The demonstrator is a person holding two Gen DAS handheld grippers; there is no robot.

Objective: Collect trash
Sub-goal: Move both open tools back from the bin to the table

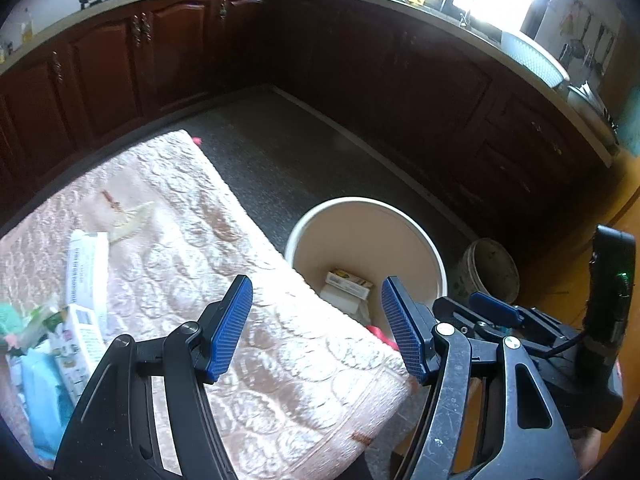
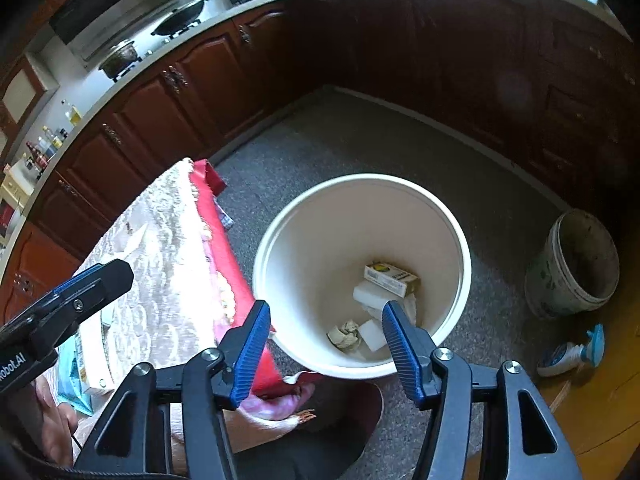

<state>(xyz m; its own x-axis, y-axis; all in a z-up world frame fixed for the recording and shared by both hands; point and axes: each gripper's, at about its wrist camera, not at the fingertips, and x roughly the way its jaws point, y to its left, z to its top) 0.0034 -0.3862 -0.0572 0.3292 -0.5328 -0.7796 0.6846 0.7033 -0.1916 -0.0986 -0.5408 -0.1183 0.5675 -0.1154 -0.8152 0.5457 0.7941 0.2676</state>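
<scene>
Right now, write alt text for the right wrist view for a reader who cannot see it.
The right claw, open and empty, hangs above a white bucket on the speckled kitchen floor; a yellow carton, white blocks and a crumpled paper wad lie inside. At left is a table under a pink quilted cloth, and a spray bottle lies at right.

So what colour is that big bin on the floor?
Cream-white inside and on the rim; the bin shows best in the right wrist view.
</scene>
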